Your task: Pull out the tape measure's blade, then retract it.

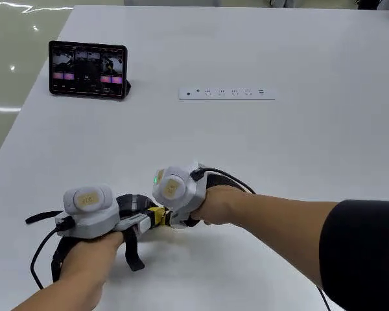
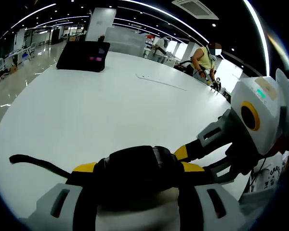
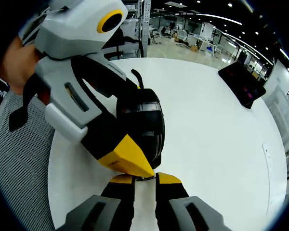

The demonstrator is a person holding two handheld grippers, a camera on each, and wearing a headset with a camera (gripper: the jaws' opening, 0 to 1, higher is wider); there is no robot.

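Clamping the black-and-yellow tape measure [image 3: 143, 120] by its case, low over the white table [image 1: 259, 149], the left gripper [image 2: 137, 169] faces the right gripper [image 3: 145, 177], pinched closed on the blade tip [image 3: 145, 179]; that shallow bite could slip under pull, snapping the blade back.

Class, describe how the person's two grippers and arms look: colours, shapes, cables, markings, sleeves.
Both the left gripper and right gripper have rounded pale grey housings, black jaws with yellow tips, and a tan label on top. A black cable trails from each. The right arm wears a dark sleeve; the left forearm is bare.
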